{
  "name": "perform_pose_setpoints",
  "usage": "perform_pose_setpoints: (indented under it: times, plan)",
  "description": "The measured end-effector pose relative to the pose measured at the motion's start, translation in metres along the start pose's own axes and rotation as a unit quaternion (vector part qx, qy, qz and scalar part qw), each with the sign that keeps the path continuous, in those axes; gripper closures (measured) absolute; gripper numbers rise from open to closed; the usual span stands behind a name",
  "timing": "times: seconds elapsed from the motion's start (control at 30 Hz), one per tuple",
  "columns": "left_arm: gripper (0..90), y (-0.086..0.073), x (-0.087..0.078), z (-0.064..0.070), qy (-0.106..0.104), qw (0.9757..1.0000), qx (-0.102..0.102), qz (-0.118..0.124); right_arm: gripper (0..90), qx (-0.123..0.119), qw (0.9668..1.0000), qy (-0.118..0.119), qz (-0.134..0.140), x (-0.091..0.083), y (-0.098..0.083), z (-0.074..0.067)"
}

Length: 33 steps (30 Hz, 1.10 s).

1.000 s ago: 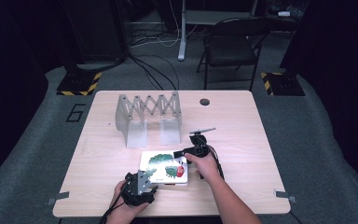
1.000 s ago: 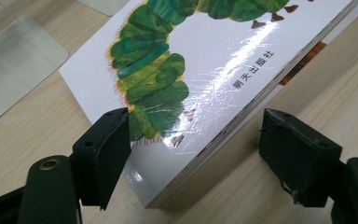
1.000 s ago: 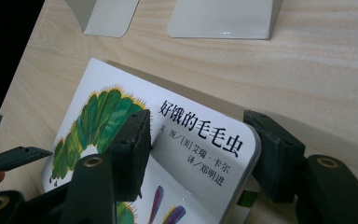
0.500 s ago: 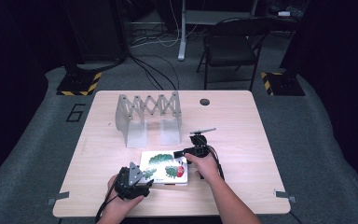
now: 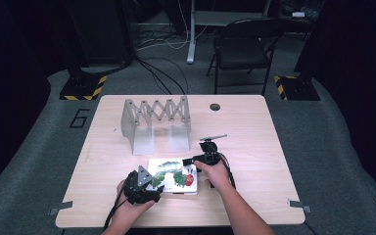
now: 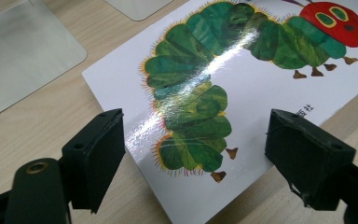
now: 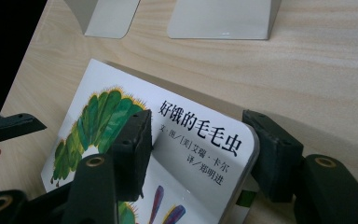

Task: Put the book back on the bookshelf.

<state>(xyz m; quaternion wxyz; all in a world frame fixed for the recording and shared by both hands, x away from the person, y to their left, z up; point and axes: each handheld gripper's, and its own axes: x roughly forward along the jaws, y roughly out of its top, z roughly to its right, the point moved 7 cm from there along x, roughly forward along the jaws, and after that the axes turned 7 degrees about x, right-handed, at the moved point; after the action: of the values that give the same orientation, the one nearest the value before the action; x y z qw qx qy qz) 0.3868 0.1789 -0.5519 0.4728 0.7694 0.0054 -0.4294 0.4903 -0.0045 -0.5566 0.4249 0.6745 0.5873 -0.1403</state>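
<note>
The right gripper (image 7: 196,154) is clamped on a corner of the picture book (image 7: 135,140), one jaw on the cover, the other at its edge; that view alone shows the printed title. The left gripper (image 6: 191,158) hovers over the caterpillar cover, its jaws just opened wider, apart, touching nothing. From the high view, the book (image 5: 174,174) lies near the table's (image 5: 254,132) front edge, just before the folding rack (image 5: 154,120); bare wood stretches right.
</note>
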Motion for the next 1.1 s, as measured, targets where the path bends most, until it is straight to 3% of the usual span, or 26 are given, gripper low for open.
perform_pose_setpoints:
  times: [0.2,1.1]
  plan:
    - [17.3,-0.0020,0.0023,-0.0025,-0.011,0.9997,-0.022,-0.003,44.1,0.002,1.0000,-0.004,-0.002,-0.0004,-0.0005,-0.0004]
    - [14.9,-0.0073,0.0046,-0.0044,-0.020,0.9987,-0.047,0.006,49.3,0.008,0.9999,0.002,0.007,-0.0068,-0.0006,-0.0027]
